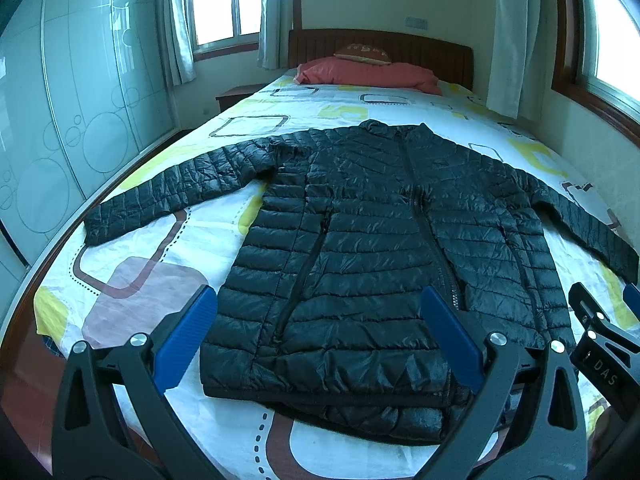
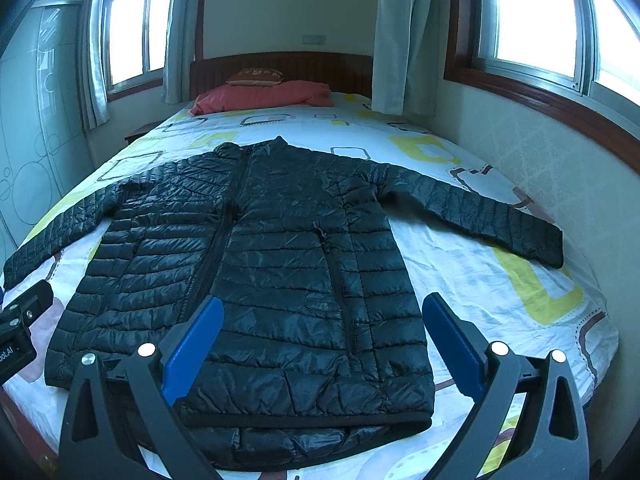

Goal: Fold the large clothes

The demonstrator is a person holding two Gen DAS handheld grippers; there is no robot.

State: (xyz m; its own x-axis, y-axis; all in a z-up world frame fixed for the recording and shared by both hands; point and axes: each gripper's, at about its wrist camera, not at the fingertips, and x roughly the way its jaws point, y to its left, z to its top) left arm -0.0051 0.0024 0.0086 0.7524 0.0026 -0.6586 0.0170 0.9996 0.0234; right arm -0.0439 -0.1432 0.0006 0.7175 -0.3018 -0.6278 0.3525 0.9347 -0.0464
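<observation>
A black quilted puffer jacket (image 1: pixel 372 240) lies flat and face up on the bed, zipper closed, both sleeves spread out to the sides, hem toward me. It also shows in the right wrist view (image 2: pixel 272 264). My left gripper (image 1: pixel 320 304) is open and empty, hovering above the hem's left half. My right gripper (image 2: pixel 320 312) is open and empty, hovering above the hem's right half. The right gripper's body shows at the right edge of the left wrist view (image 1: pixel 600 340), and the left gripper's body at the left edge of the right wrist view (image 2: pixel 20 320).
The bed has a white sheet (image 1: pixel 160 248) with yellow and brown shapes. A red pillow (image 1: pixel 368 74) and wooden headboard (image 1: pixel 432 54) are at the far end. A glass wardrobe (image 1: pixel 60 120) stands on the left, a wall with windows (image 2: pixel 540 140) on the right.
</observation>
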